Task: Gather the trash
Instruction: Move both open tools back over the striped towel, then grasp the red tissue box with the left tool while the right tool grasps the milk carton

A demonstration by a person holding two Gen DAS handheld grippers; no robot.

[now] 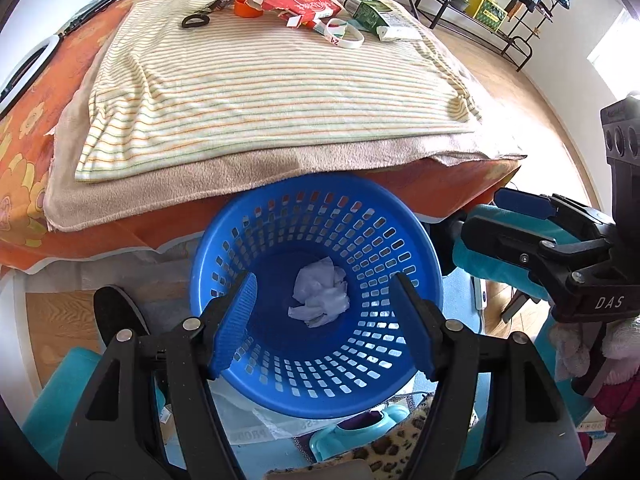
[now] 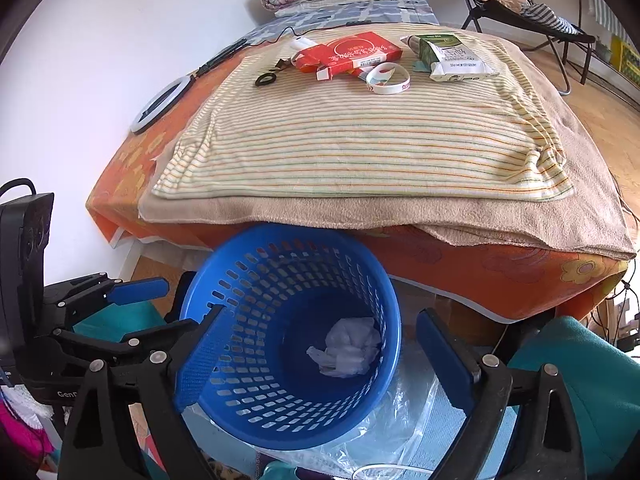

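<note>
So: one crumpled paper (image 1: 319, 294) sits in the blue basket (image 1: 416, 236) — both claws, left (image 1: 326, 326) and right (image 2: 320, 356), gape empty above it. Red carton (image 2: 348, 54), green carton (image 2: 448, 56), wristband (image 2: 388, 78) wait on the bed beyond the basket.

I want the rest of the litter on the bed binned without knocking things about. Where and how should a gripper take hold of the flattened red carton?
Probably by the red carton's near long edge, coming in low from the basket side. It lies flat on the striped towel, so a thin edge is likely all the jaws can close over. The white wristband sits close by on the right, so keep left of it.
</note>
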